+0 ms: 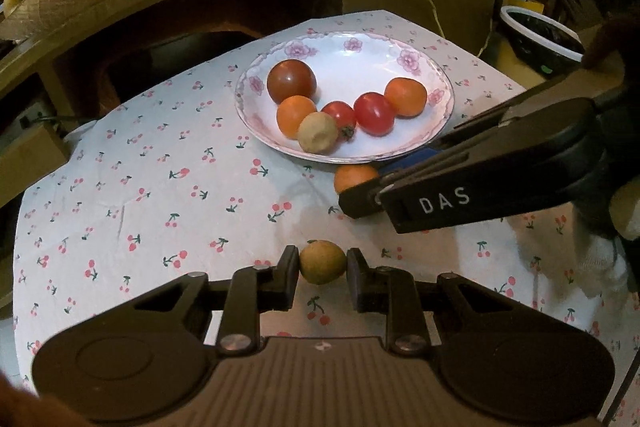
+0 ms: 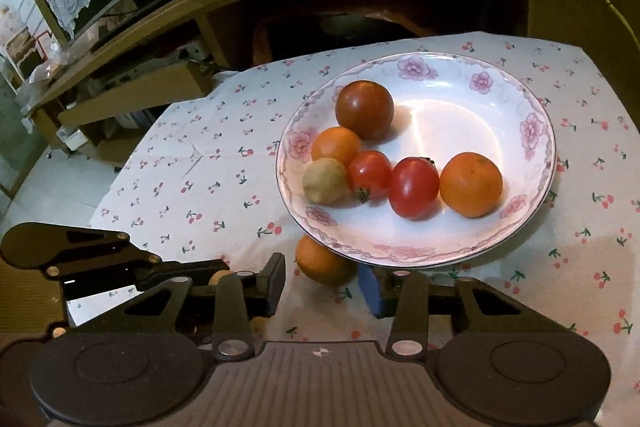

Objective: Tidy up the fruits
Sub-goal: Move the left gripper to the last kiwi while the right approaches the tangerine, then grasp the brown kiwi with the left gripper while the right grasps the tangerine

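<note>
Bracketing brown fruit (image 1: 322, 262), left tool (image 1: 323, 269) apart, level; right tool (image 2: 323, 285) apart beside orange (image 2: 320, 261).

The plate (image 2: 534, 131) sits on the bench (image 2: 200, 187) at centre right of the right wrist view, six fruits in a curved row inside it. A mandarin (image 2: 320, 261) lies on the cloth at the plate's lower edge. A longan (image 1: 322, 262) rests lower centre in the left view, between the left tool (image 1: 322, 265) tips.
</note>
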`<state>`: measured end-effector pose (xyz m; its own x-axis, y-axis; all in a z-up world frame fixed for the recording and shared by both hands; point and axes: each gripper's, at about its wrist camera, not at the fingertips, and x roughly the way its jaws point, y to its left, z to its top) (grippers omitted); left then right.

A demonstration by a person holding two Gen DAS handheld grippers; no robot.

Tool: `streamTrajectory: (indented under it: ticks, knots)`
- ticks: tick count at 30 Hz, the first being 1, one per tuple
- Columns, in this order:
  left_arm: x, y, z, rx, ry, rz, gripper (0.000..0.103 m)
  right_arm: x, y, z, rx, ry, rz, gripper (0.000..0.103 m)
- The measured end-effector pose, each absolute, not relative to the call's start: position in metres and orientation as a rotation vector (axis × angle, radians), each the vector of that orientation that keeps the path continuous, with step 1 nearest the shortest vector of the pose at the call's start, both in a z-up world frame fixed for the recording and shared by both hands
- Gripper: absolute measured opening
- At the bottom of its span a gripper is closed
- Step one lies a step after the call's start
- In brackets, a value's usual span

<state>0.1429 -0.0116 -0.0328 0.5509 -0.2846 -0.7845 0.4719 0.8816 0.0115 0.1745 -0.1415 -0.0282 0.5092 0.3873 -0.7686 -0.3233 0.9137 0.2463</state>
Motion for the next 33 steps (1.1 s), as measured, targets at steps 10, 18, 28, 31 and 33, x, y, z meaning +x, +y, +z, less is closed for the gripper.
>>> streamTrajectory:
  ticks: [10, 18, 28, 31, 33]
  knots:
    - [0.142, -0.014, -0.033, 0.235, 0.886, -0.468, 0.031, 0.16, -0.147, -0.019, -0.007, 0.991, 0.478, 0.029]
    - [0.141, -0.02, -0.038, 0.25, 0.889, -0.472, 0.032, 0.131, -0.172, -0.012, -0.041, 1.017, 0.412, 0.029]
    - [0.133, -0.023, -0.036, 0.264, 0.913, -0.45, 0.035, 0.123, -0.182, -0.018, -0.046, 1.035, 0.426, 0.035]
    - [0.131, -0.023, -0.035, 0.26, 0.924, -0.434, 0.038, 0.123, -0.182, -0.018, -0.063, 1.036, 0.422, 0.041]
    - [0.129, -0.024, -0.035, 0.262, 0.928, -0.425, 0.039, 0.122, -0.182, -0.017, -0.068, 1.031, 0.427, 0.043]
